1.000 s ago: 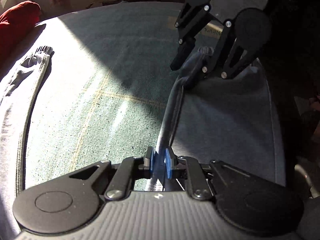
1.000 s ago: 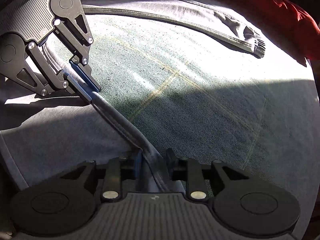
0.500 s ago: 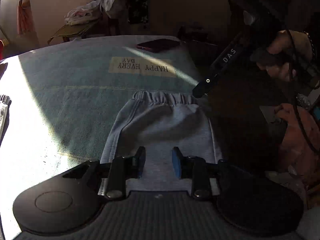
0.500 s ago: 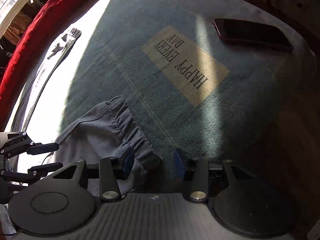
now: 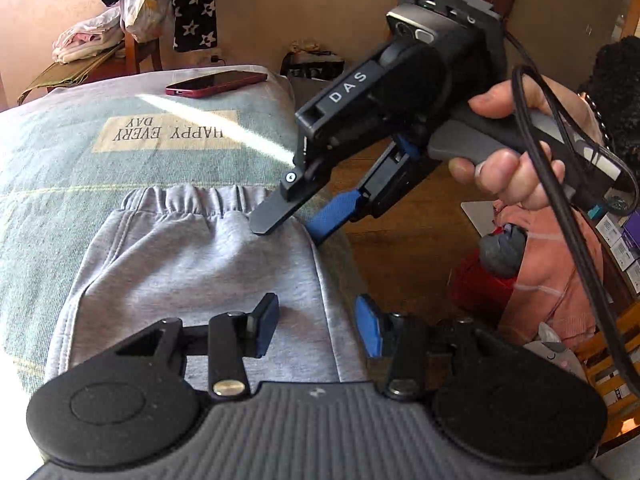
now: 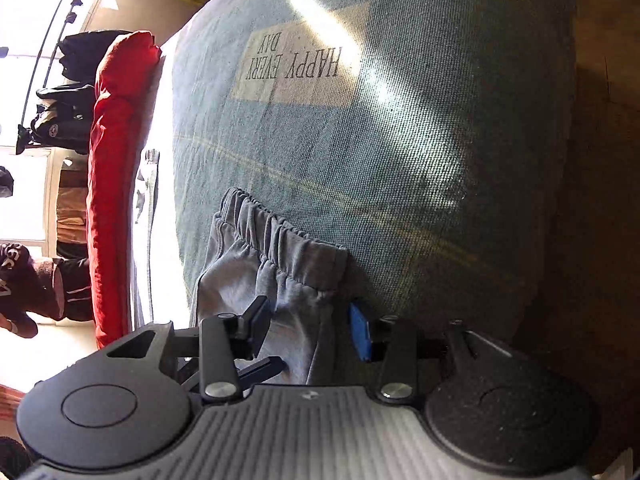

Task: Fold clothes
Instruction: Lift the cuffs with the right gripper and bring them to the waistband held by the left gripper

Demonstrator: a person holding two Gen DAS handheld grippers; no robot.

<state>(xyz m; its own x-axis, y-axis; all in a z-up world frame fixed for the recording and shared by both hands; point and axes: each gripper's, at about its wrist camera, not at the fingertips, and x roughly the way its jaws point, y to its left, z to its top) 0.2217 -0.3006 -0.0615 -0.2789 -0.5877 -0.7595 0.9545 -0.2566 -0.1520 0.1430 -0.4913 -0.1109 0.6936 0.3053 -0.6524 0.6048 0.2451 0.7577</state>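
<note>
Grey sweatpants [image 5: 192, 264] lie folded lengthwise on a teal bed cover [image 5: 48, 184], elastic waistband [image 5: 188, 200] at the far end. My left gripper [image 5: 316, 330] is open and empty, hovering over the pants' right edge. My right gripper [image 5: 292, 224] is open, its fingertips at the waistband's right corner. In the right wrist view the right gripper [image 6: 308, 328] is open, straddling the right edge of the pants [image 6: 248, 276] below the waistband [image 6: 280, 236] without pinching it. A pant leg [image 6: 146, 200] lies at the bed's far side.
A red phone [image 5: 216, 83] lies at the far end of the bed past a "HAPPY EVERY DAY" patch [image 5: 168, 134]. A red pillow [image 6: 116, 152] lines the far side. The bed's right edge drops to a wooden floor [image 5: 404, 248]. Clothes hang on a chair [image 5: 132, 40].
Both grippers let go of the pants' edge and opened. They then moved to the pants' right side, the right gripper at the waistband corner.
</note>
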